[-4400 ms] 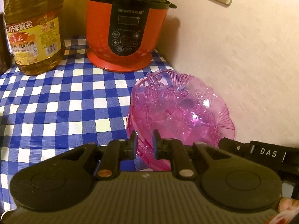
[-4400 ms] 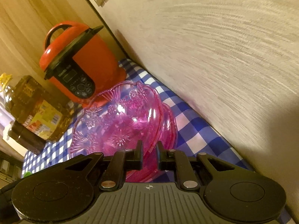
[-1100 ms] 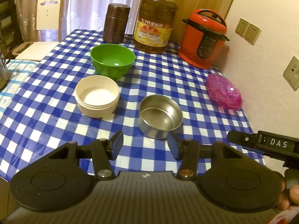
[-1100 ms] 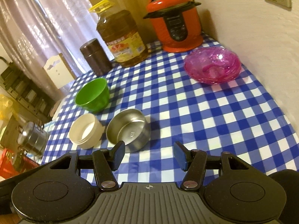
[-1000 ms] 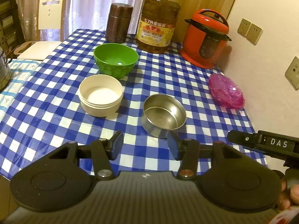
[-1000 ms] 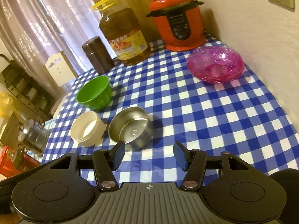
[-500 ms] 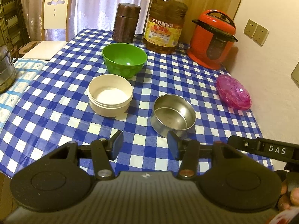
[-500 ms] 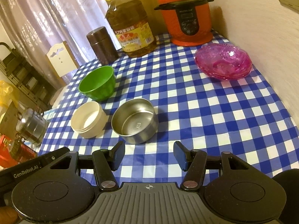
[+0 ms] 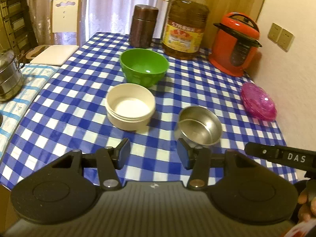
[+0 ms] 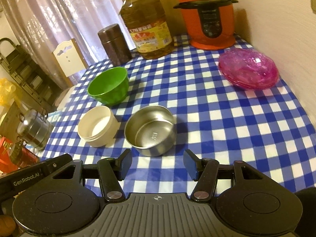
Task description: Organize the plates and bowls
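Both pairs of jaws stand parted with nothing between them: the left gripper (image 9: 153,154) and the right gripper (image 10: 157,165) hang over the near edge of the blue-and-white checked tablecloth (image 9: 199,86), neither touching a dish.

Pink translucent patterned glass dishes (image 10: 248,71) sit nested by the wall, near the orange-red electric cooker (image 10: 207,13), so that pile looks done. Three bowls are left standing apart: a shiny round stainless-steel bowl (image 10: 151,132) nearest the grippers, a cream plastic bowl with a ribbed side (image 10: 96,127) just beside it, and a deep green plastic bowl (image 10: 108,86) behind that, near the big yellow-capped bottle of cooking oil (image 10: 147,23) and the brown cylindrical canister (image 10: 114,44).

My guess is that the steel bowl is next. To do it well, I would bring one gripper down over the near rim so one finger goes inside and one outside the wall, and close firmly, since polished metal may slip. The gap looks too narrow to span the bowl, so a rim pinch suits. Lift straight up before carrying it, to avoid nudging the cream bowl.
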A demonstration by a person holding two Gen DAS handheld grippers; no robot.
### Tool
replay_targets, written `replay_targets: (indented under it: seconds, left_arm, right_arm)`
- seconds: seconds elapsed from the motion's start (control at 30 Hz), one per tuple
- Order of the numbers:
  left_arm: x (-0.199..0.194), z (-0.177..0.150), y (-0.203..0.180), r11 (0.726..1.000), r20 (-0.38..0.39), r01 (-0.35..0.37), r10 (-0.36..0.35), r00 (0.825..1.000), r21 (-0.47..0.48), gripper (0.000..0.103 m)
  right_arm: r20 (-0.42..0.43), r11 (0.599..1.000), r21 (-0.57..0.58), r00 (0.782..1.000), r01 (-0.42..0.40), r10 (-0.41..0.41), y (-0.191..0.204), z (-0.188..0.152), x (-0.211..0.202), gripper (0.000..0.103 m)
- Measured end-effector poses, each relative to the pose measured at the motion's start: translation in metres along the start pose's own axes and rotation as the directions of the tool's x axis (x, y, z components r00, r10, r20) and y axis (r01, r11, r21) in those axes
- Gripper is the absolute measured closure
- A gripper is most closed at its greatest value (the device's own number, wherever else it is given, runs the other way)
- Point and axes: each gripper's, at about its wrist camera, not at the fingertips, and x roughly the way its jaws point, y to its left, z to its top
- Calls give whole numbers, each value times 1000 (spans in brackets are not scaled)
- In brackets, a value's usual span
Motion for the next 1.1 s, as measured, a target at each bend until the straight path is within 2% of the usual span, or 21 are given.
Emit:
replay_targets:
  seconds: [0.33,0.83,1.0,1.1]
  left_arm:
    - [28,26,39,998,-1,-48,48,999,-48,55]
    - [110,60,80,997,-56,-55,52,997,-60,57]
    - [134,62,90,996,-69,-61,56,996,-68,63]
    - [144,62,93,996,-71,-55,50,996,-74,70]
  right_arm:
    - [-3,996,-70,999,-53,53,32,22,39,46]
    - [-56,977,-152,988,-152,145,62,58,139,46]
    - [-84,970,-165,982,-179,167,65,63,172,46]
    - [-108,966,-177,979,-189,172,67,63,188,52]
